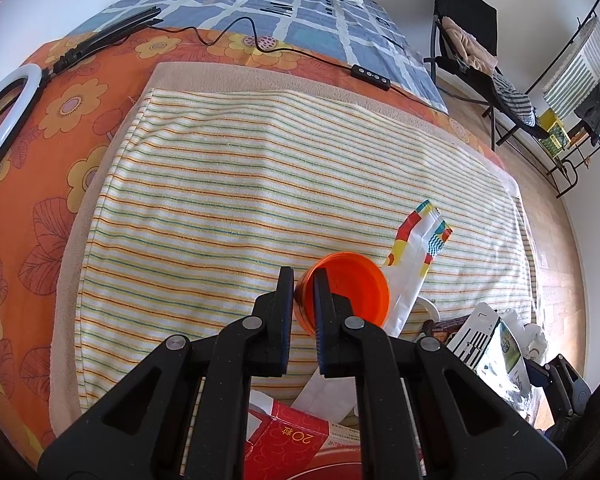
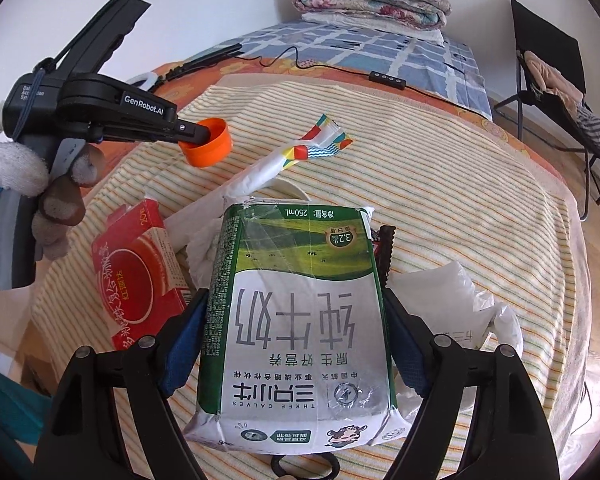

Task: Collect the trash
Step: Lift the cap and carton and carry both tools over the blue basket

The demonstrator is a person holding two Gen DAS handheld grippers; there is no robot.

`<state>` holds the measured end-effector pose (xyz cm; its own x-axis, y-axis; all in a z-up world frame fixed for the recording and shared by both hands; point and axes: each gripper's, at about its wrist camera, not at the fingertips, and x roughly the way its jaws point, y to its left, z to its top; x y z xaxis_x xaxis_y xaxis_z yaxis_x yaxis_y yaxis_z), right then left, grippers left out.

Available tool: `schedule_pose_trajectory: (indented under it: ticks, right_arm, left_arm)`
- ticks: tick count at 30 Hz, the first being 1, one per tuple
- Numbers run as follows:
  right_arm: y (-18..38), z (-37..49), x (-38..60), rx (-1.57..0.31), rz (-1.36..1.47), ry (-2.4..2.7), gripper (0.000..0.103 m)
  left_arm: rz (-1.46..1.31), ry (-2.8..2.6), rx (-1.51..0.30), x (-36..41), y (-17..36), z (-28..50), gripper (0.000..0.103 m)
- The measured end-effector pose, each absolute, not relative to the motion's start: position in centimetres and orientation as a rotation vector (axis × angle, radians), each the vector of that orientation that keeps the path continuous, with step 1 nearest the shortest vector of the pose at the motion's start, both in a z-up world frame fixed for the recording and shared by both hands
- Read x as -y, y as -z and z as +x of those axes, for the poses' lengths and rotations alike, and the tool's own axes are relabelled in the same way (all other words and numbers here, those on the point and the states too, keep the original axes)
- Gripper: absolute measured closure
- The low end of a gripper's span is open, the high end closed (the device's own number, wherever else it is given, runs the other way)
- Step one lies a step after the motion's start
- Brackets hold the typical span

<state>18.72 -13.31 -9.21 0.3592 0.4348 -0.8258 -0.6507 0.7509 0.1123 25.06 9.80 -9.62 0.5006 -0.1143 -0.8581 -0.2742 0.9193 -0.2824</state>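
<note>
Milk carton (image 2: 300,320): green and white, nearest the right wrist camera, clamped between the right gripper (image 2: 296,324) fingers, above the striped towel (image 2: 440,184).
Right jaws: spread fairly wide, closed against the carton's sides.
Orange cup (image 1: 346,292): held by its rim in the left gripper (image 1: 302,284), lifted over the towel.
Left jaws: narrow, pinching the cup wall.
Red box (image 2: 140,268): lying left of the carton.
White plastic bag (image 2: 460,292): crumpled, right of the carton.
Rolled wrapper (image 2: 284,164): white with coloured ends, between cup and carton.
</note>
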Motion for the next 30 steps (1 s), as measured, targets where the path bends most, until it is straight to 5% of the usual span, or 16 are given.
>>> schedule_pose_trajectory:
  ticks: [30]
  right_arm:
    - [3.9,15.7,15.2,-0.884,-0.181,-0.714,0.023]
  left_arm:
    - [-0.384,-0.050,-1.002,-8.9,4.1,19.4,0.095]
